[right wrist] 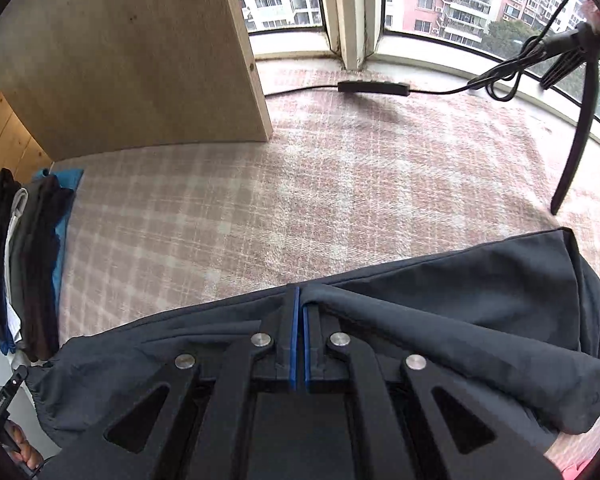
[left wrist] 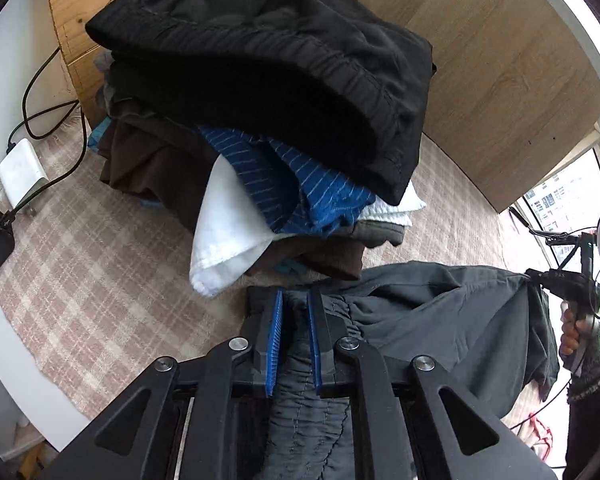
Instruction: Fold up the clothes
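A dark grey garment (left wrist: 440, 320) with a gathered elastic waistband hangs stretched between both grippers above the plaid blanket. My left gripper (left wrist: 295, 300) is shut on the waistband, its blue pads pinching the bunched fabric. My right gripper (right wrist: 301, 300) is shut on the other edge of the same garment (right wrist: 460, 312); it also shows at the right of the left wrist view (left wrist: 540, 278). A stack of folded clothes (left wrist: 260, 92), black on top with blue striped and white pieces below, stands just ahead of the left gripper and shows at the far left of the right wrist view (right wrist: 20, 256).
A pink plaid blanket (right wrist: 300, 200) covers the surface. A wooden panel (right wrist: 140, 60) stands behind it. A black cable with an inline box (right wrist: 374, 87) lies near the window. A black stand leg (right wrist: 576, 136) is at the right. A white adapter (left wrist: 20, 172) and cable lie at the left.
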The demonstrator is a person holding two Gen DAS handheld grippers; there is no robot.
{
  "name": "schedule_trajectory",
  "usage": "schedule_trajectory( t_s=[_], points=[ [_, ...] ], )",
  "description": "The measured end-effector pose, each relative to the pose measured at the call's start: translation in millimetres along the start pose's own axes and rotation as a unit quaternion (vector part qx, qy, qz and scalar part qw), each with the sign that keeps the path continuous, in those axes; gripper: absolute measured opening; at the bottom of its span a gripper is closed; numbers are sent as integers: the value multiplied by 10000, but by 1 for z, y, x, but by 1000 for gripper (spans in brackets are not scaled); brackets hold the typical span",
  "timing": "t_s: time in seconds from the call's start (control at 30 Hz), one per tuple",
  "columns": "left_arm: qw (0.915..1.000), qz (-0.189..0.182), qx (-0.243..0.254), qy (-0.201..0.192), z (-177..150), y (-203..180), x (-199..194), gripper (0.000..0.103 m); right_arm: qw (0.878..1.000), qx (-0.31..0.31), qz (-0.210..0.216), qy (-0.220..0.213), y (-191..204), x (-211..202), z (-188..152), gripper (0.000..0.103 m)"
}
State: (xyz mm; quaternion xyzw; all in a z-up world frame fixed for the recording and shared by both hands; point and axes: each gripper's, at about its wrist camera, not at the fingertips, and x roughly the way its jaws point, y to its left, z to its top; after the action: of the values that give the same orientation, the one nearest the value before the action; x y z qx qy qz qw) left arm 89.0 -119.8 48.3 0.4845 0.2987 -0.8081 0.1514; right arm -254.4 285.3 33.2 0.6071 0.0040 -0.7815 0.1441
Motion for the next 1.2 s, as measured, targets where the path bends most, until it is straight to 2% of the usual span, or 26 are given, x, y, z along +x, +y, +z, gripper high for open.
schedule_trajectory(
  t_s=[0.03,0.1,0.17,0.23,0.27,0.3,0.33,0.4,0.43,0.47,0.53,0.57,0.63,0.7,0.73,0.77,0.87,1.0,1.13,1.2],
  points=[
    [10000,-31,10,-6,-6,2,-5,19,10000,-38,-22,53,-1,6,3,2],
    [10000,-44,51,37,-17,4,-10,35,9999,-19,28,141,-7,14,5,2],
    [9998,-15,150,128,-25,2,-6,40,9997,26,78,210,-10,19,7,2],
    [9994,-31,288,196,-29,-1,5,34,9997,8,69,243,-10,21,7,2],
    [9993,15,339,174,-28,-4,9,10,9997,-42,37,249,-7,22,8,2],
    [9993,178,323,69,-25,-6,12,4,9997,-101,13,233,-4,21,10,2],
    [9991,354,200,-137,-21,-3,12,4,9997,-131,11,191,-1,20,13,2],
    [9932,1014,-10,-574,-14,2,10,0,9998,-175,35,70,7,19,22,2],
    [9911,1195,-22,-591,-12,3,11,0,9998,-209,57,-8,12,19,28,2],
    [9938,1009,-67,-459,-12,3,11,0,9994,-332,8,55,18,23,32,3],
    [9952,877,-23,-436,-19,0,-1,3,9979,-565,-25,321,27,28,36,5],
    [9929,1044,146,-556,-24,-5,-10,3,9971,-594,81,467,29,26,34,8],
    [9904,1132,322,-726,-34,-13,-30,3,9969,-553,375,420,31,3,26,16],
    [9918,913,364,-814,-40,-22,-48,3,9963,-373,745,229,26,-30,15,28],
    [9920,842,442,-833,-43,-27,-56,3,9946,-278,996,110,16,-49,3,33],
    [9920,765,552,-843,-43,-35,-60,3,9917,-181,1275,-20,2,-69,-12,34],
    [9913,502,893,-830,-45,-64,-67,3,9900,103,1257,-636,-52,-129,-57,34],
    [9876,134,1424,-647,-55,-117,-58,3,9887,880,329,-1169,-163,-173,-112,34],
    [9798,-250,1959,-305,-75,-188,-28,3,9781,1731,-474,-1051,-283,-173,-145,34],
    [9751,-502,2157,-74,-85,-224,-11,3,9792,1756,-560,-853,-324,-160,-156,34]
  ],
)
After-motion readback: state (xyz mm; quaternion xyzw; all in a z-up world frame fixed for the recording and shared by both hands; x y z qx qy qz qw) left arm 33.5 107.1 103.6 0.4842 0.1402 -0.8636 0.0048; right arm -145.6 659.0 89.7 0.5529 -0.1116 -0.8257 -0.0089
